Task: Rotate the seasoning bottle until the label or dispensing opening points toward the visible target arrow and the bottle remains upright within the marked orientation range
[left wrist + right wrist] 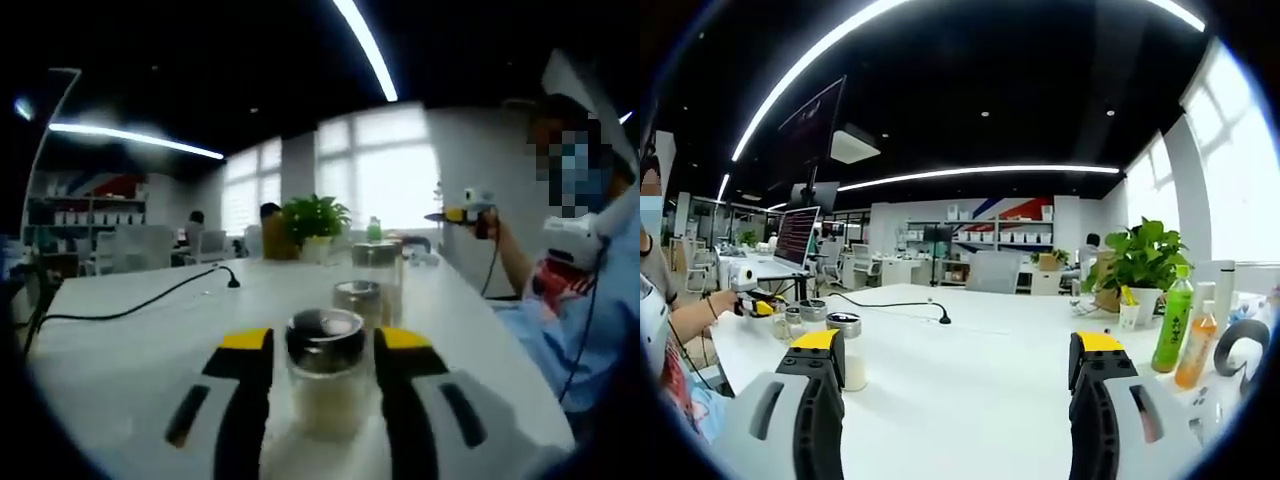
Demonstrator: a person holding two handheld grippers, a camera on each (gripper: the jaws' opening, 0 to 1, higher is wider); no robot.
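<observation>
The left gripper (325, 375) has the bottle (326, 385) standing upright between its jaws, which sit close on either side of the glass. Whether the pads actually press it cannot be told. That straddling hold suits a turn about the bottle's own axis while it stays on the table (130, 350). Beyond the jaw tips, two more jars (358, 297) stand in a row. In the right gripper view the same gripper (762, 307) appears small, just left of the left jaw, by those jars.

The right gripper (958, 375) hangs above the table with its jaws spread wide and nothing between them, probably kept clear of the turn. In the left gripper view it (462, 213) is held up off to the right.

No arrow or marked range can be made out, and the bottle's label and opening are too blurred to read. Its base is cut off below.
</observation>
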